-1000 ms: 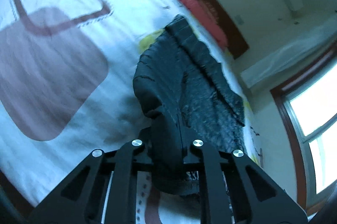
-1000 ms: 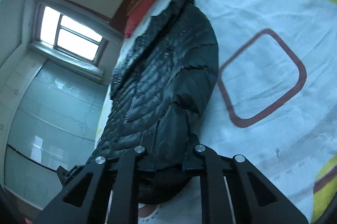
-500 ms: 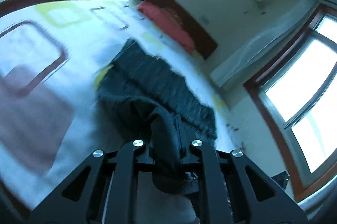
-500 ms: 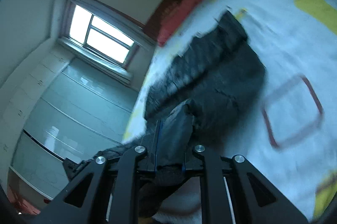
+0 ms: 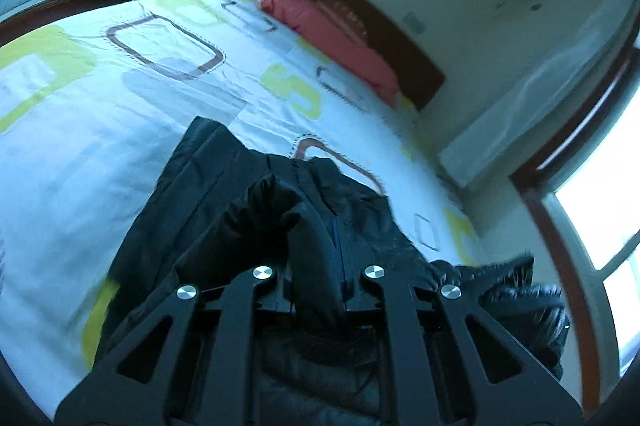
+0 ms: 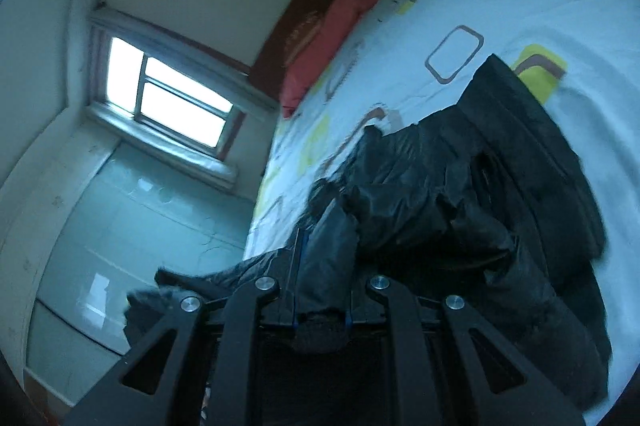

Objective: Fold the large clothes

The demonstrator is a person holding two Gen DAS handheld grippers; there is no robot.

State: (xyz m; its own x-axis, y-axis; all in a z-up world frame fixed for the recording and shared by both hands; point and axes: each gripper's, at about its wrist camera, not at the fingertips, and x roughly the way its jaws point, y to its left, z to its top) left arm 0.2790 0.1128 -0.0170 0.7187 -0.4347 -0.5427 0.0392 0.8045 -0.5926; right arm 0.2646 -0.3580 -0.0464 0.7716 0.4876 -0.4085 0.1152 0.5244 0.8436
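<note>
Both tongs grip the black puffer jacket (image 5: 256, 210): our left tongs (image 5: 316, 282) pinch a bunched fold, our right tongs (image 6: 322, 290) another. We judge the fold barely begun, with smoothing and every crease left. It lies rumpled on the patterned bed (image 5: 80, 114), quilted and glossy, with a red pillow (image 5: 332, 38) far off.

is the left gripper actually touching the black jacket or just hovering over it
Touching. The left wrist view shows the left gripper shut on a bunched fold of the black puffer jacket, with the fabric pinched between its fingers.
</note>
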